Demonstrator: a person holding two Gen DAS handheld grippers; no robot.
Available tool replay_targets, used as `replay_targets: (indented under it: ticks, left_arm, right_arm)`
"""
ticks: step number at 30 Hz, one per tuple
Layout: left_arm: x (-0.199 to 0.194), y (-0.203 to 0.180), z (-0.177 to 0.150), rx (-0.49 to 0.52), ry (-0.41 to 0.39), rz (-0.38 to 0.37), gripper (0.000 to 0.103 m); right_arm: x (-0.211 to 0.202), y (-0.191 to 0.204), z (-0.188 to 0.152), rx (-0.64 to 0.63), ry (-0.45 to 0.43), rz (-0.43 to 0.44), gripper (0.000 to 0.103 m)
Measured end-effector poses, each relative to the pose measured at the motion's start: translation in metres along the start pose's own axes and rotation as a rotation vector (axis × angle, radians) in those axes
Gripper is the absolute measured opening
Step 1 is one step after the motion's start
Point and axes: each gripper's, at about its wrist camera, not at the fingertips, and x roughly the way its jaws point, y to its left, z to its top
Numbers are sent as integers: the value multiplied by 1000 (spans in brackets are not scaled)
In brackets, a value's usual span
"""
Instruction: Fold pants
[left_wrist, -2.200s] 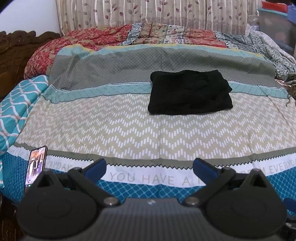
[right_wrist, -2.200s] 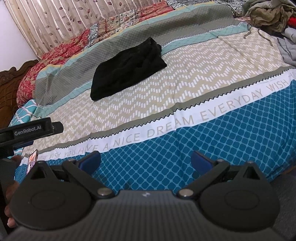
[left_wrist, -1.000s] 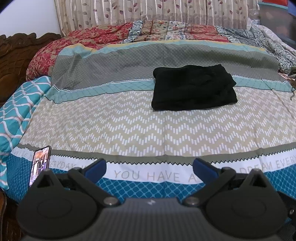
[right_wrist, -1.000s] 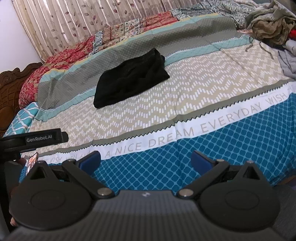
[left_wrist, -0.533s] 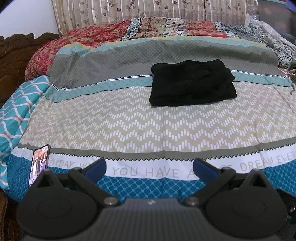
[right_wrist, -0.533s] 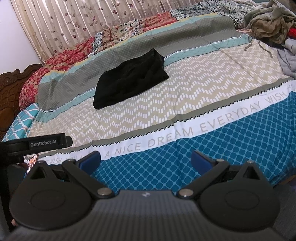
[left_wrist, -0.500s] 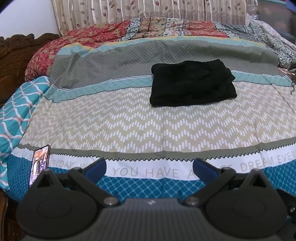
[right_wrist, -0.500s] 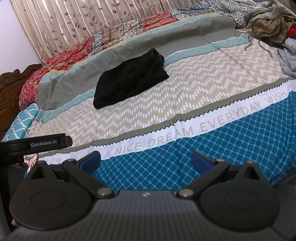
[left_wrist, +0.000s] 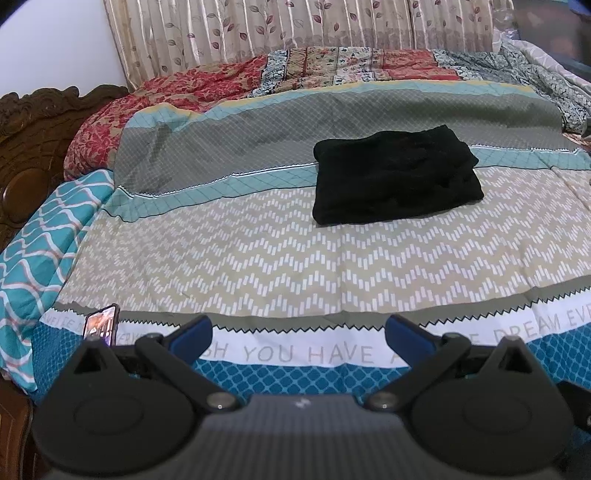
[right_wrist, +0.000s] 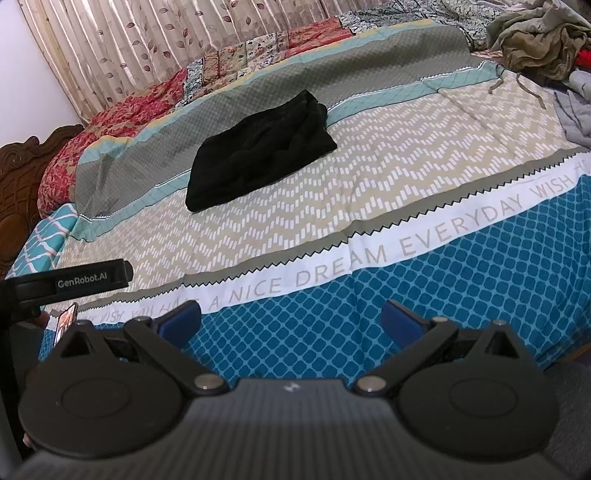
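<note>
The black pants (left_wrist: 395, 181) lie folded into a compact rectangle on the bed, across the teal stripe and the beige zigzag band; they also show in the right wrist view (right_wrist: 258, 151). My left gripper (left_wrist: 297, 339) is open and empty, held back over the bed's near edge, far from the pants. My right gripper (right_wrist: 291, 317) is open and empty, also over the near edge above the blue patterned band. The left gripper's body (right_wrist: 70, 282) shows at the left of the right wrist view.
A phone (left_wrist: 101, 325) with a lit screen lies at the bed's near left corner. A heap of loose clothes (right_wrist: 535, 37) lies at the far right of the bed. A carved wooden headboard (left_wrist: 33, 147) stands left. Curtains hang behind.
Both grippers have shifted only slightly, with the views drifting a little. The folded pants have not moved. Both grippers stay open.
</note>
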Motion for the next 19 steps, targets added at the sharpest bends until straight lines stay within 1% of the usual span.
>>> replay_targets:
  ticks: [5, 12, 16, 19]
  left_arm:
    - [1, -2, -1, 0, 14, -14, 103]
    - [7, -1, -3, -22, 64, -74, 103]
    - [7, -2, -5, -19, 67, -97, 103]
    - [7, -4, -5, -17, 67, -134, 103]
  right_arm:
    - [1, 0, -1, 2, 3, 1, 103]
    - [2, -2, -2, 10, 12, 3, 103]
    - [2, -3, -1, 13, 16, 3, 103]
    - [2, -4, -1, 10, 15, 3, 103]
